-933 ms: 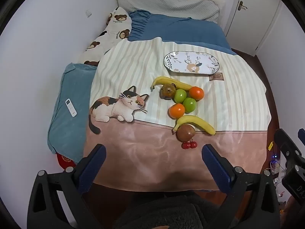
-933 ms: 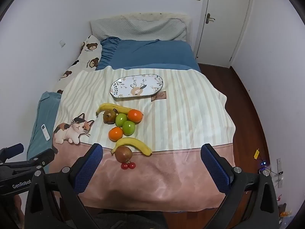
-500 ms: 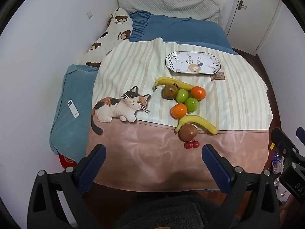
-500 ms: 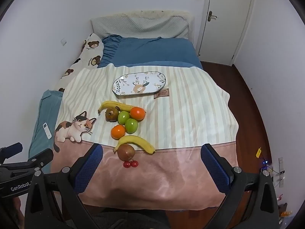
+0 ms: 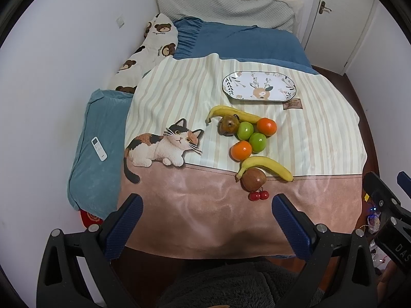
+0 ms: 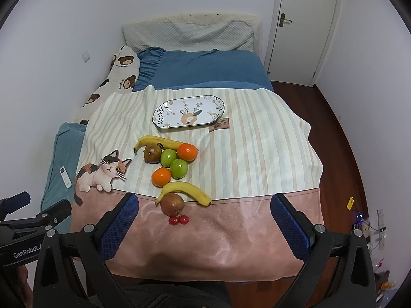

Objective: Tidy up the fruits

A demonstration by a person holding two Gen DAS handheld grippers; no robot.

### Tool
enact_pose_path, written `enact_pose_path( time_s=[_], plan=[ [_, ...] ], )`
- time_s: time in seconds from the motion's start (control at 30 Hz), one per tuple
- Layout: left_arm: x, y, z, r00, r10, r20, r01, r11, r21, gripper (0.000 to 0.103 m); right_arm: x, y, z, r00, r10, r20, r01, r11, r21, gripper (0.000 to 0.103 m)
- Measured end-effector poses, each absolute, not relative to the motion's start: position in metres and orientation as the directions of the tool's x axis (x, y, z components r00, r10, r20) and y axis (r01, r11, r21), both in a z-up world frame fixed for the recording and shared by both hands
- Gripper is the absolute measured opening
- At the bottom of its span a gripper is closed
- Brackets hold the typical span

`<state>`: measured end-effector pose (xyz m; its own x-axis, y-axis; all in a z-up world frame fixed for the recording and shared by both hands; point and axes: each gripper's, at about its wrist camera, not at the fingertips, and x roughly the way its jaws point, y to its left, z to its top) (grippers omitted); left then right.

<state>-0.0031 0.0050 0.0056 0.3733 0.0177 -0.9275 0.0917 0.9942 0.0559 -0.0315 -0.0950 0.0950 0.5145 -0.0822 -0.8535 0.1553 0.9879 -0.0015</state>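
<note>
Nothing is sorted yet: the oval plate [image 6: 188,116] at 12 o'clock is bare, all fruit [image 6: 171,165] lies on the blanket [image 6: 257,166]. The left gripper [image 5: 206,224] and right gripper [image 6: 204,224] are spread wide, holding nothing.

You're in a home bedroom. Bed [image 6: 205,71] pushed against a white wall, grey padded headboard [image 6: 190,34], bear-print pillow [image 6: 120,74], blue sheet, striped cat-print blanket [image 6: 257,154] spread over it. White door [image 6: 305,30] with lever handle at right, wood floor [image 6: 334,118], AC remote [image 5: 99,148] on a teal cushion [image 5: 95,169].
</note>
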Motion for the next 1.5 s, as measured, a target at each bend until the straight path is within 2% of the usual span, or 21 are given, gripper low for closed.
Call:
enact_pose_path(
  time_s=[1.5],
  plan=[
    [-0.003,0.006,0.016,0.387,0.015,-0.922,0.089,0.995,0.054,0.103,-0.048,-0.079,0.111,0.546,-0.068,-0.835,0.155,0.988,0.021,0.103]
  ],
)
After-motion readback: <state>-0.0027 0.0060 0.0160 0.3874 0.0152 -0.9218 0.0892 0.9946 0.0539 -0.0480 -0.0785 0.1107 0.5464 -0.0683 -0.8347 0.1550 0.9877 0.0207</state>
